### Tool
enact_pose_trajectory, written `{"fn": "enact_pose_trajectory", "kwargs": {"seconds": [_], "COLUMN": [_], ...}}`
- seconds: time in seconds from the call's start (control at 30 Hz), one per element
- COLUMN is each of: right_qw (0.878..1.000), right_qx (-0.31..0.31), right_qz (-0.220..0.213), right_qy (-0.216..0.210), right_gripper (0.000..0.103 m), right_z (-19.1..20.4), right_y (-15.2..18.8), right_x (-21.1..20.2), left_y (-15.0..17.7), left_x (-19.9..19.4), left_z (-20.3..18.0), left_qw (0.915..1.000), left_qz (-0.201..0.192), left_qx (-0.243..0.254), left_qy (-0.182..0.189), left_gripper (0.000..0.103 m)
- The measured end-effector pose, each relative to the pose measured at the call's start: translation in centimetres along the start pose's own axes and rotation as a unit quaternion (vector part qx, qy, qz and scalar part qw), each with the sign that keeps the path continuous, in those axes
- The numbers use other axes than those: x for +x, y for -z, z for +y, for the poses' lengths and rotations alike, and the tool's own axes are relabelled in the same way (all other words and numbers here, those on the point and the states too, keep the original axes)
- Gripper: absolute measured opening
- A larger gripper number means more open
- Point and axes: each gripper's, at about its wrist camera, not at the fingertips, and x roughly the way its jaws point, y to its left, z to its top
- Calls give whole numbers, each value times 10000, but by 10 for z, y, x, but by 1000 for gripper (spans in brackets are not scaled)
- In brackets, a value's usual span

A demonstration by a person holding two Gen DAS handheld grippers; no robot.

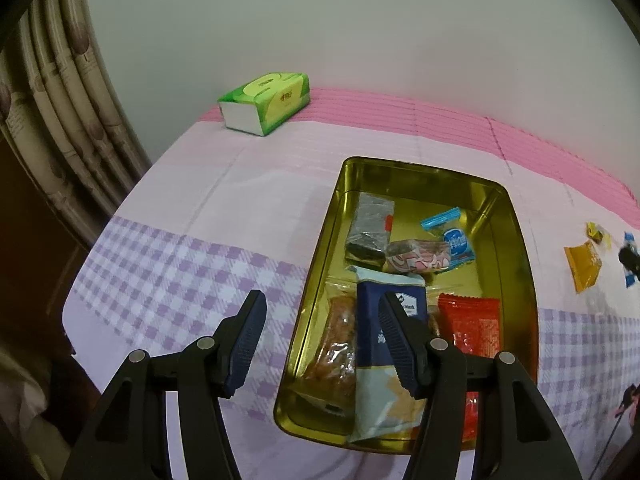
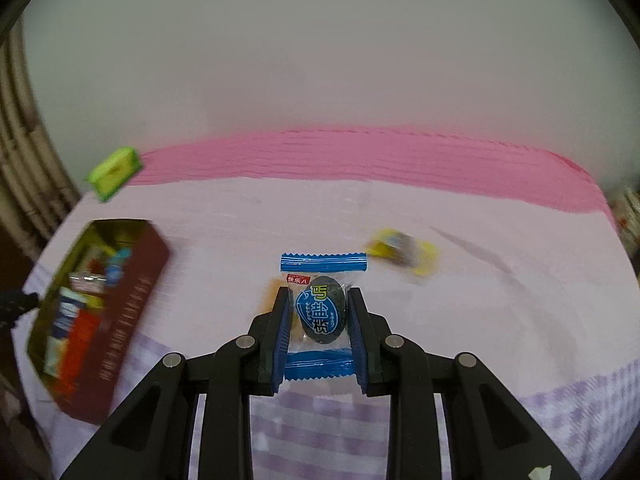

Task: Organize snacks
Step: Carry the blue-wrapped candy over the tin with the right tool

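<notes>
Gold-lined metal makes up the open tin (image 1: 516,240) that fills the left wrist view, resting on a table draped in a pink and lilac checked cloth (image 1: 192,216). Only this view shows its contents sharply: a dark grey packet (image 1: 370,216), a small blue sweet wrapper (image 1: 450,228), a pink patterned packet (image 1: 416,258), a navy and pale blue bag (image 1: 380,344), a clear bag of brown snack (image 1: 336,344) and a red packet (image 1: 474,324). The left hand-held gripper (image 1: 320,340) hangs over the tin's near left rim with its jaws apart and nothing between them. A green tissue pack (image 1: 266,102) lies at the far left, and an orange packet (image 1: 583,266) lies on the cloth well to the right of the tin. The right wrist view gives what the left cannot: the right hand-held gripper (image 2: 320,320) clamped on a blue-ended clear packet (image 2: 323,308) holding a dark oval sweet, lifted clear of the cloth. There the tin (image 2: 132,300) shows its dark red outer wall, blurred at the left, and a yellow wrapper (image 2: 402,254) lies smeared on the cloth beyond the held packet.
</notes>
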Motion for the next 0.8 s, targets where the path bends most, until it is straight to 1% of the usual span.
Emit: {"fn": "enact_pose_trajectory", "kwargs": {"seconds": [0.13, 0.23, 0.37, 0.43, 0.57, 0.7, 0.8], "right_qw": [9990, 9970, 9935, 9913, 9872, 9839, 9820], "right_qx": [-240, -473, -730, -874, -1136, -1318, -1419], "right_qz": [25, 68, 187, 259, 362, 461, 534], "right_qy": [-386, -611, -857, -950, -1063, -1117, -1126], "right_gripper": [25, 25, 25, 25, 25, 25, 25], "right_z": [43, 77, 116, 136, 169, 192, 202], "right_y": [-11, -14, -17, -18, -18, -18, -16], "right_x": [1, 5, 17, 25, 36, 47, 53], "left_y": [-1, -3, -6, -7, -8, -8, -8], "left_x": [-2, -2, -3, -3, -2, 0, 0], "left_z": [6, 11, 23, 32, 41, 48, 49], "left_qw": [10000, 9999, 9995, 9988, 9980, 9972, 9970], "left_qz": [-43, -65, -85, -86, -87, -61, -91], "left_qx": [-52, -86, -286, -462, -588, -708, -673], "left_qy": [17, -45, -65, -100, -211, -243, -372], "left_gripper": [59, 59, 61, 62, 62, 62, 62]}}
